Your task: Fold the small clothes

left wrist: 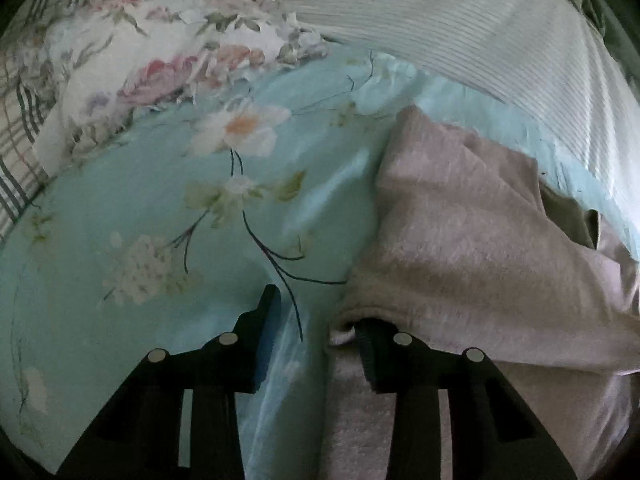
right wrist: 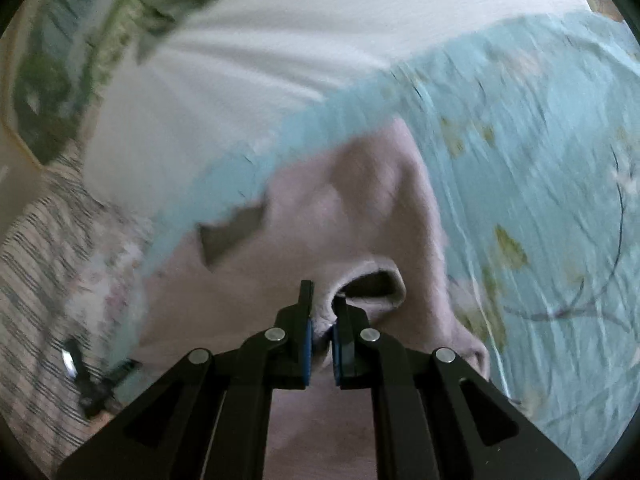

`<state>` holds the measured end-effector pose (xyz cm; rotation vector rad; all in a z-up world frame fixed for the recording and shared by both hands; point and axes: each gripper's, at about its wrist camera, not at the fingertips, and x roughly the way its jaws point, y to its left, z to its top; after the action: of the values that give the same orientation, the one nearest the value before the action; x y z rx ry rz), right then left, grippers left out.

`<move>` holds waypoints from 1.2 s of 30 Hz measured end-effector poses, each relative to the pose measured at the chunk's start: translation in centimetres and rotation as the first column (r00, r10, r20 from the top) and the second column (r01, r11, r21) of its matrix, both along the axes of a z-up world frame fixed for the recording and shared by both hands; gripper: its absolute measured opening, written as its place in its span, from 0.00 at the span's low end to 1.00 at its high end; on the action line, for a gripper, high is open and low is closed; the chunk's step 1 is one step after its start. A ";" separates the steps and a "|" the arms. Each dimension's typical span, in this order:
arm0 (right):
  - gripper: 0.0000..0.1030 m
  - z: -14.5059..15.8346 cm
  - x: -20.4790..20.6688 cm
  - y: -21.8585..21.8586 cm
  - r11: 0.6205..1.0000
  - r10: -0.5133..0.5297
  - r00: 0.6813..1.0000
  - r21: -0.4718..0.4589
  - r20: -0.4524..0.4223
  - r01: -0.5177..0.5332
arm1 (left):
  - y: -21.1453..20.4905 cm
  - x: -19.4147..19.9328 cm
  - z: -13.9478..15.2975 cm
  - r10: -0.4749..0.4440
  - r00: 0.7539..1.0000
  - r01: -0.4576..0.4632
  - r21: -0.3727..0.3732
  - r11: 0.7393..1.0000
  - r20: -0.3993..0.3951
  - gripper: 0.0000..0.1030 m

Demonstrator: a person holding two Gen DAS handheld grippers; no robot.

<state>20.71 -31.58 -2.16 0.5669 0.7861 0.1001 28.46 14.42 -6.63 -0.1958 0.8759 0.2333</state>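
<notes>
In the left wrist view, the left gripper [left wrist: 316,312] stands partly open over a smooth teal floral bedsheet [left wrist: 120,208], its right finger tucked under the hem of one fuzzy, rumpled pink garment [left wrist: 460,232] at centre right, nothing pinched. In the right wrist view, the right gripper [right wrist: 322,308] at lower centre is nearly closed, pinching that garment's rolled cuff.

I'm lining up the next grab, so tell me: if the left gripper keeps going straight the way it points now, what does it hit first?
Probably the light blue floral sheet, right beside the edge of the pinkish-grey garment. The left gripper has one finger over bare sheet and the other tucked under the garment's edge. Depth is unclear.
</notes>
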 end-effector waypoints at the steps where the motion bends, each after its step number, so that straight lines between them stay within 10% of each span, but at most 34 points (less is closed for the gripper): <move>1: 0.10 -0.7 0.0 0.0 1.000 -0.001 1.000 -0.006 -0.024 0.001 | 0.0 0.0 0.1 -0.009 1.000 0.009 -0.001 1.000 -0.003 0.37; 12: 0.12 1.2 -1.3 -0.4 0.993 -0.048 0.999 -0.111 -0.021 0.045 | 0.5 -4.4 2.8 -0.096 0.993 0.102 -0.107 0.989 0.066 0.43; 16: 0.14 4.1 -2.8 0.3 0.976 -0.115 0.988 -0.176 0.103 0.132 | -0.6 -3.9 3.8 -0.154 0.983 0.167 -0.130 0.977 0.105 0.43; 20: 0.55 3.2 -0.6 0.8 0.979 -0.049 0.999 -0.198 0.023 0.053 | -2.7 -3.1 3.8 -0.225 0.968 0.238 -0.110 0.965 0.113 0.43; 22: 0.53 1.0 1.2 0.9 0.979 -0.018 0.996 -0.203 -0.084 0.001 | -3.5 -2.8 3.3 -0.245 0.964 0.254 -0.099 0.962 0.100 0.43; 24: 0.08 -0.3 1.8 0.8 0.986 0.029 0.993 -0.157 -0.114 -0.047 | -4.0 -2.7 2.7 -0.258 0.962 0.266 -0.104 0.958 0.085 0.42; 28: 0.07 1.7 0.4 0.1 0.978 -0.008 1.000 -0.206 0.013 0.011 | -4.5 -2.2 1.8 -0.276 0.959 0.281 -0.101 0.954 0.061 0.42; 33: 0.17 0.1 1.7 -0.9 0.965 -0.041 0.994 -0.261 -0.101 0.013 | -5.1 -1.5 0.5 -0.294 0.956 0.294 -0.080 0.952 0.013 0.42; 36: 0.18 1.6 -0.3 -1.3 0.944 -0.149 0.989 -0.300 -0.015 0.138 | -4.9 -1.5 0.2 -0.293 0.956 0.293 -0.086 0.952 0.008 0.43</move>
<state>20.36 -32.86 -0.55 0.3381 0.7766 -0.1630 26.99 9.48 -6.43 -0.1429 0.9086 -0.0818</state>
